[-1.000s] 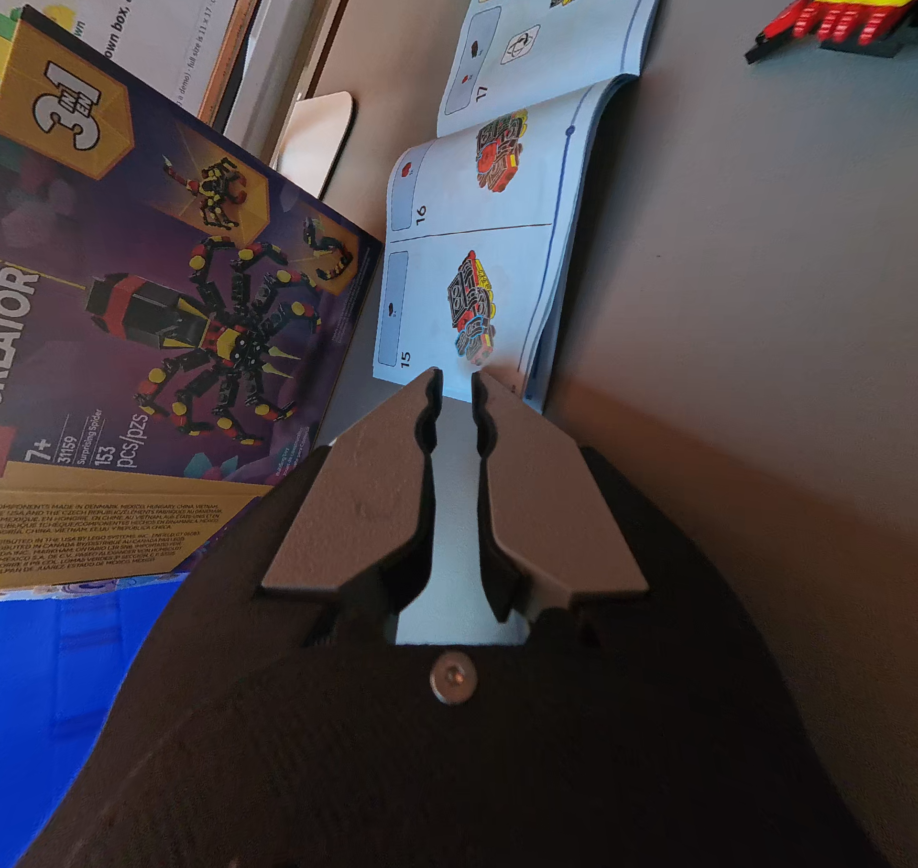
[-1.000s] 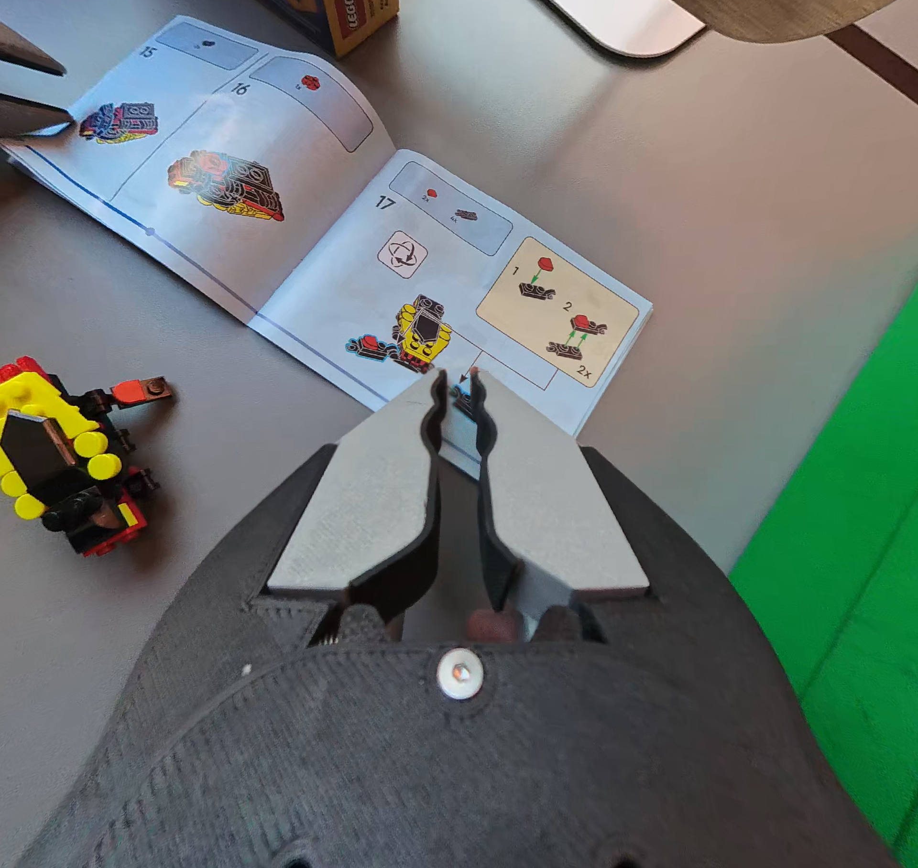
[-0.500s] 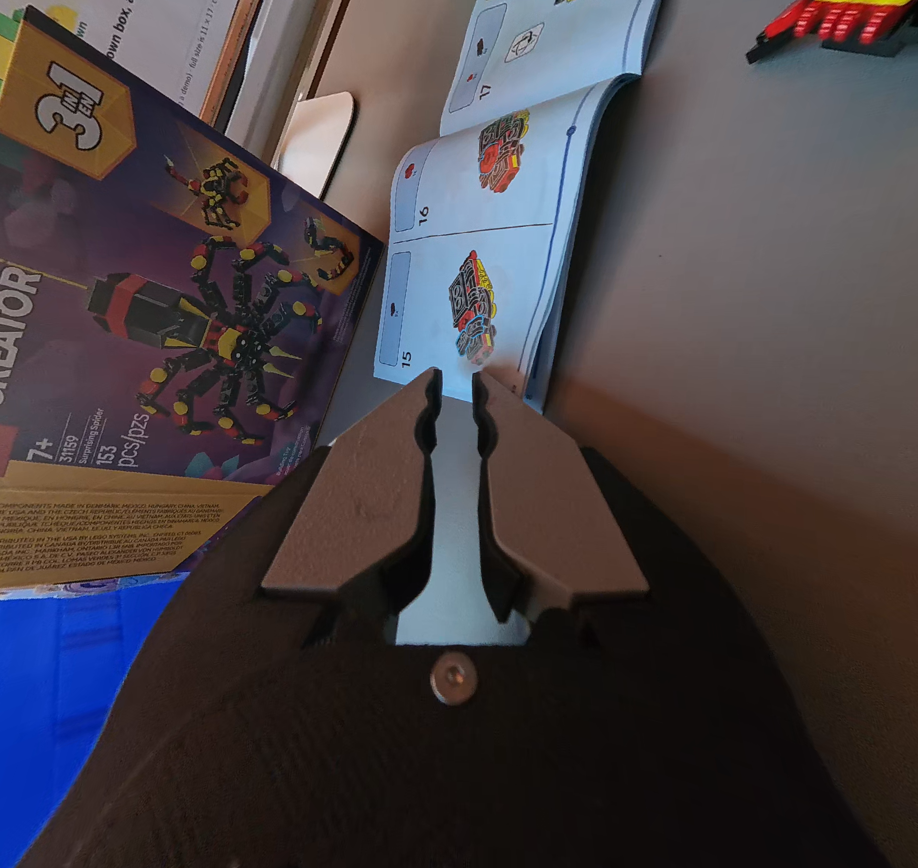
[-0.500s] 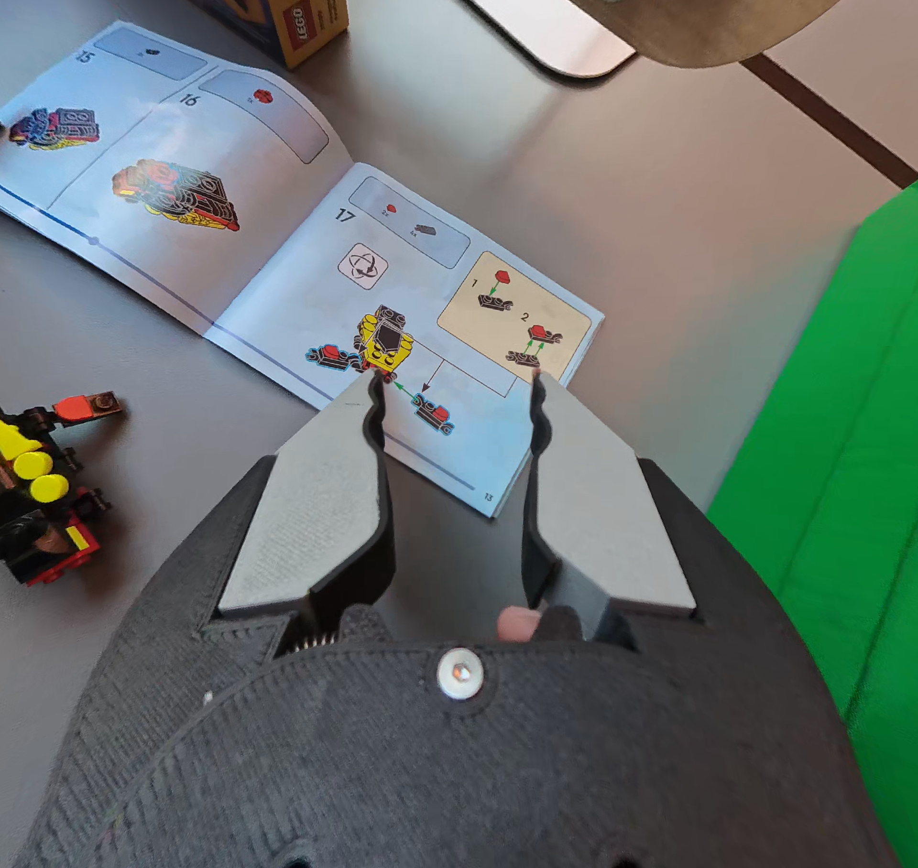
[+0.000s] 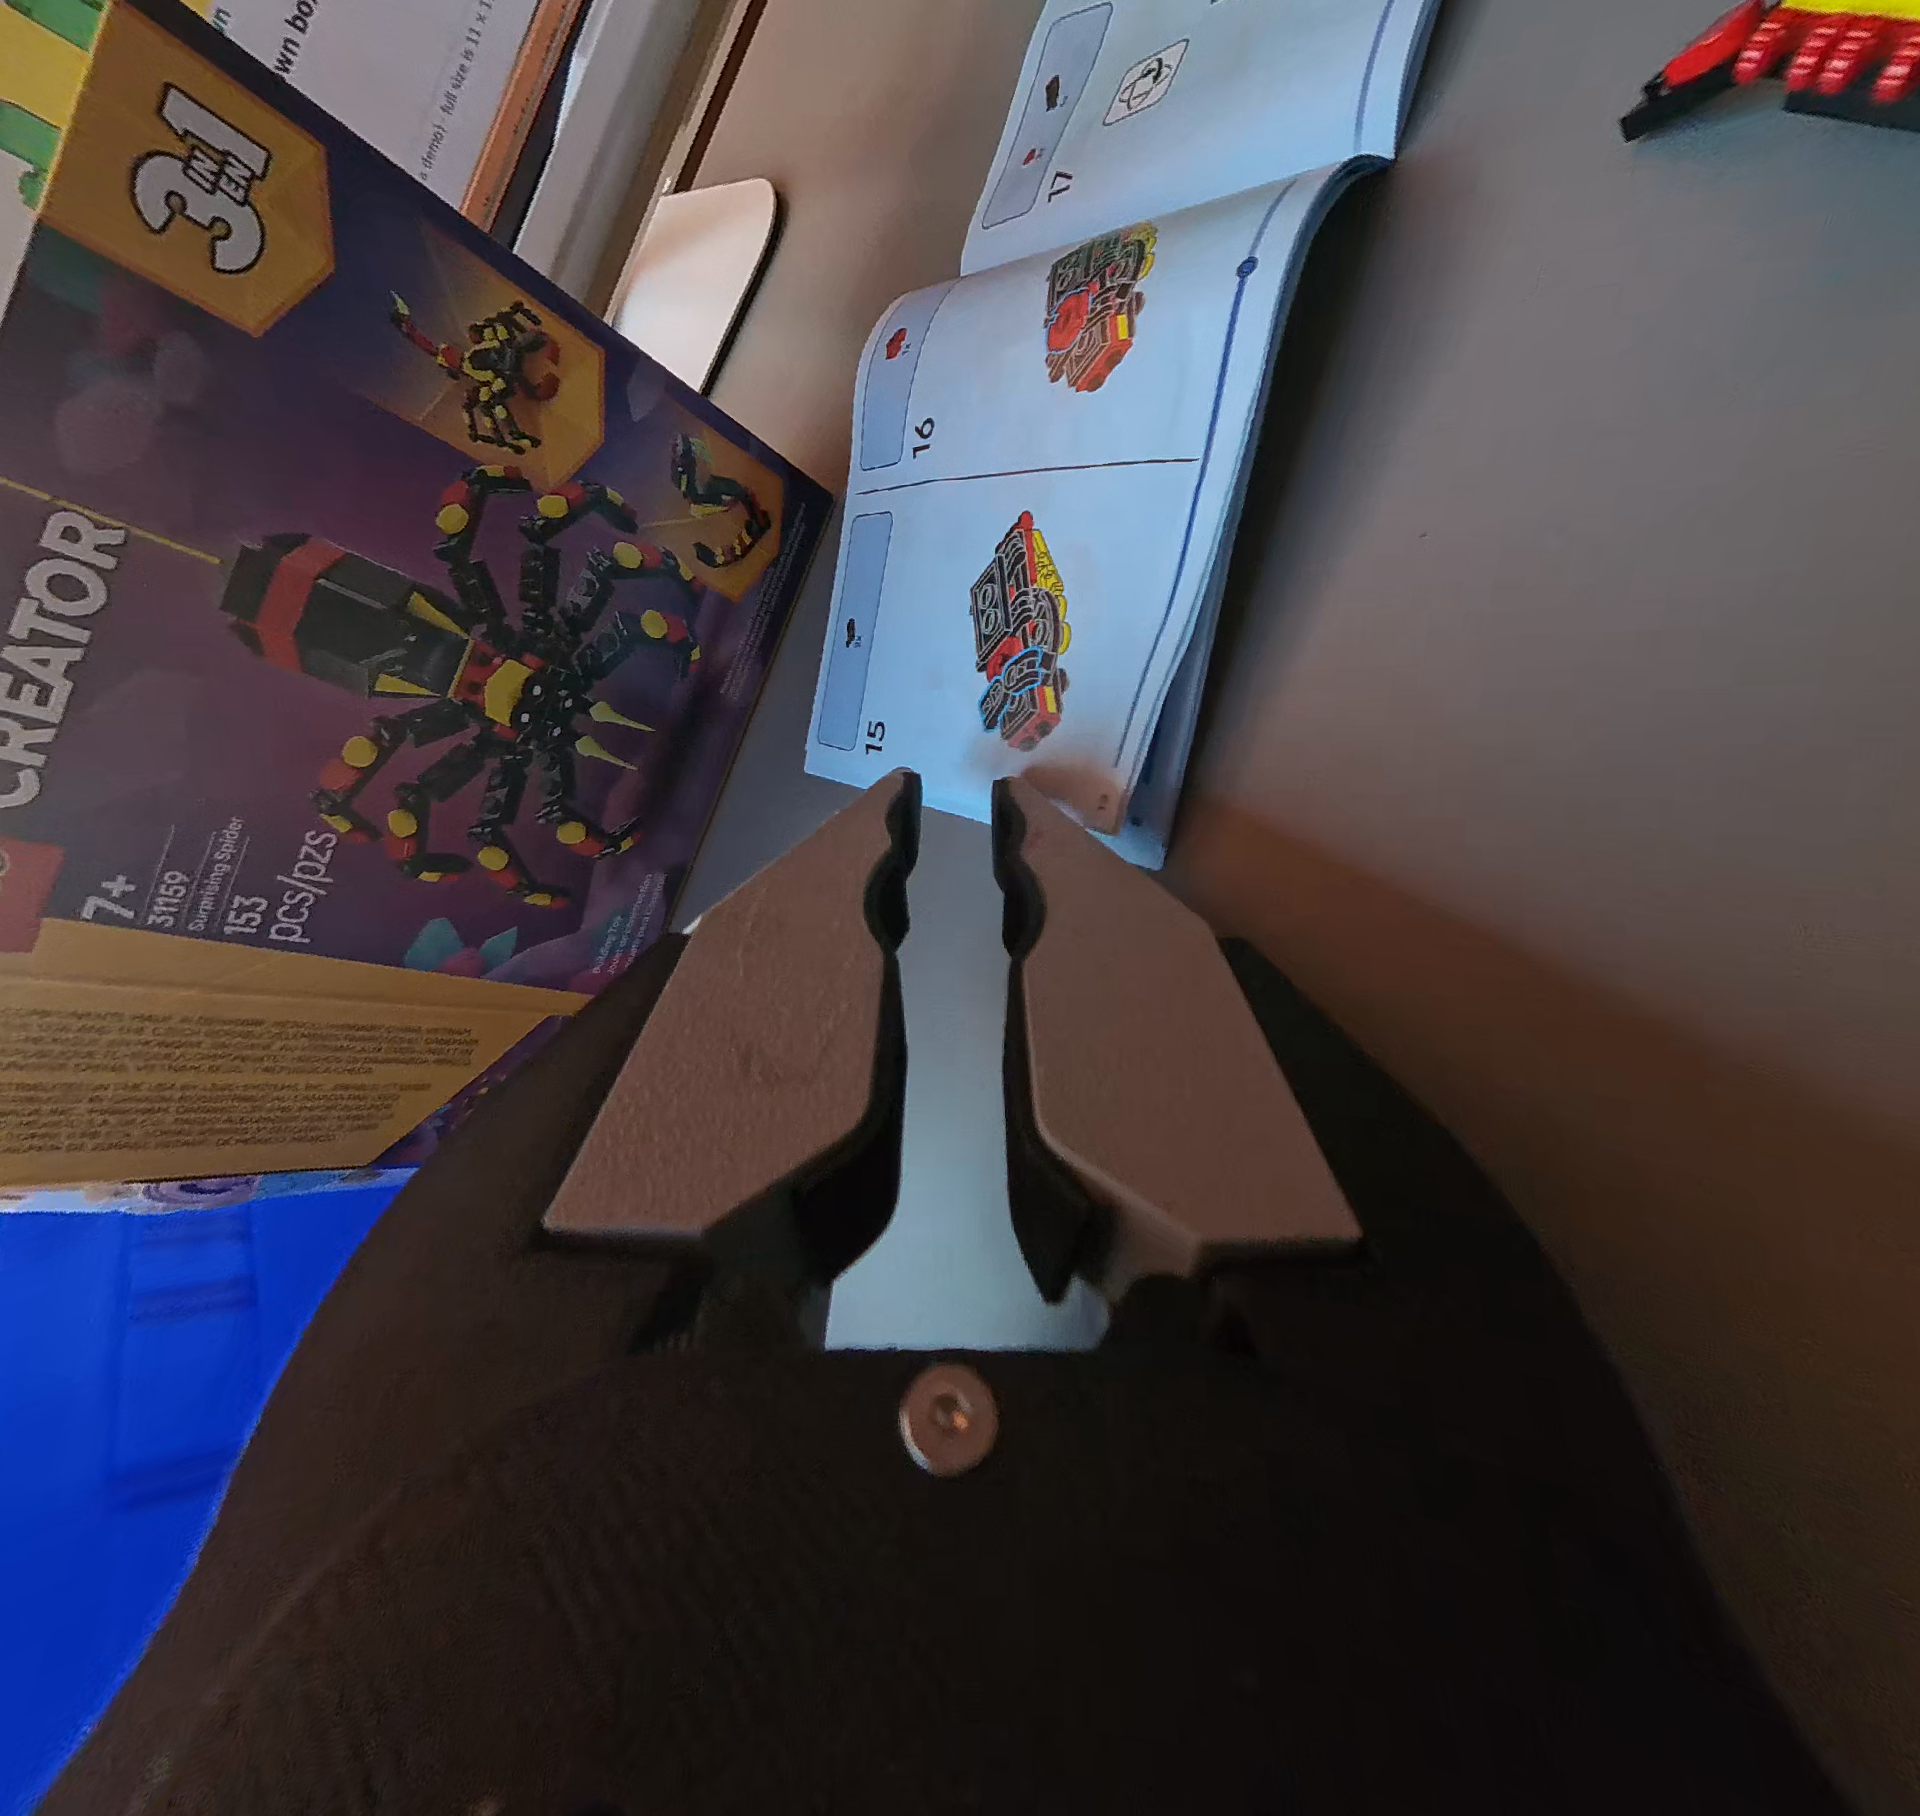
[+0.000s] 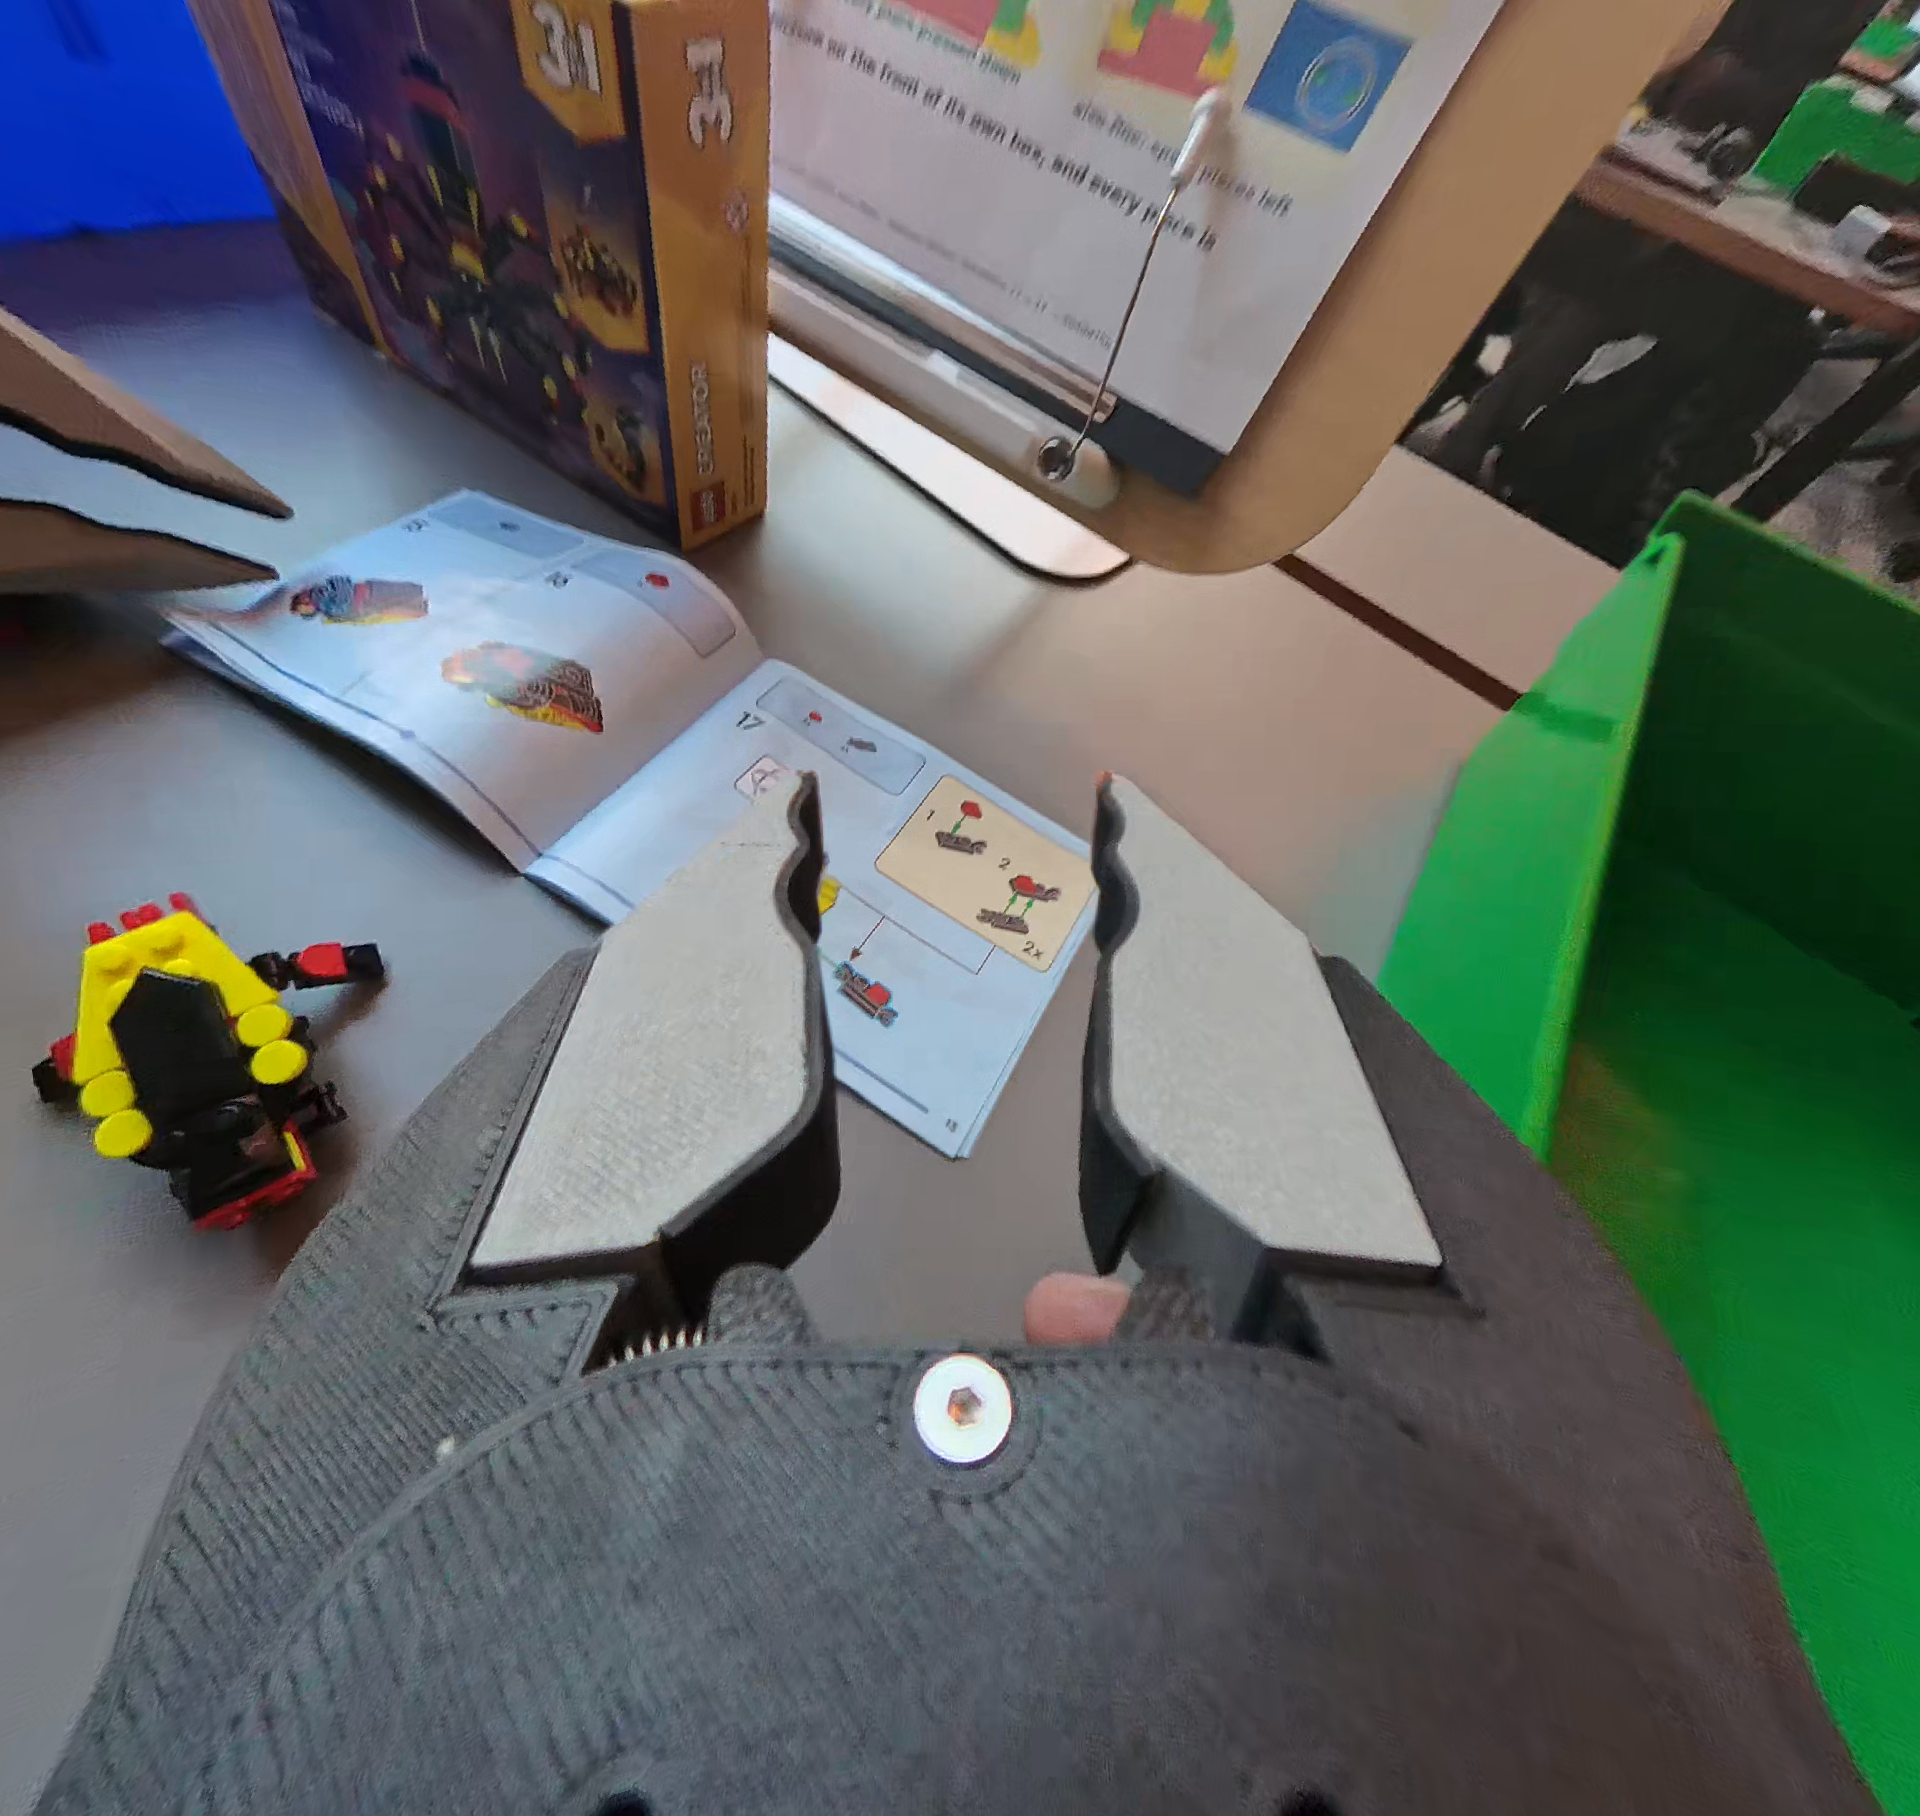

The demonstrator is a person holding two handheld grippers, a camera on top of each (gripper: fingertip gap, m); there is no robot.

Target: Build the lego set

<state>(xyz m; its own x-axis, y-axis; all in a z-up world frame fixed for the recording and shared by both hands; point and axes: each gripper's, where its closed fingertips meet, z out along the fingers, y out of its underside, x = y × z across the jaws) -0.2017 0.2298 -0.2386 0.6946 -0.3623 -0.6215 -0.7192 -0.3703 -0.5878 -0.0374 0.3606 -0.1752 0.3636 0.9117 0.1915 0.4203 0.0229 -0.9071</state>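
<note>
An open instruction booklet (image 6: 540, 686) lies on the grey table (image 6: 1195, 644); it also shows in the left wrist view (image 5: 1039, 540). A partly built yellow, black and red Lego model (image 6: 177, 1049) sits left of my right gripper and at the top right of the left wrist view (image 5: 1829, 31). My right gripper (image 6: 951, 790) is open and empty above the booklet's right page. My left gripper (image 5: 956, 795) is shut and empty, its tips over the booklet's near corner; its fingers (image 6: 135, 478) show at the left edge of the right wrist view.
The Lego set box (image 6: 520, 208) stands behind the booklet, also seen in the left wrist view (image 5: 364, 623). A wood-framed board with a printed sheet (image 6: 1143, 104) stands at the back. A green bin (image 6: 1662, 935) is on the right, a blue bin (image 5: 104, 1403) on the left. Across from one pair of fingers to the other is roughly 25 cm.
My right gripper has gone from shut to open and tilted up, so the box and board have come into its view. My left gripper has stayed still.
</note>
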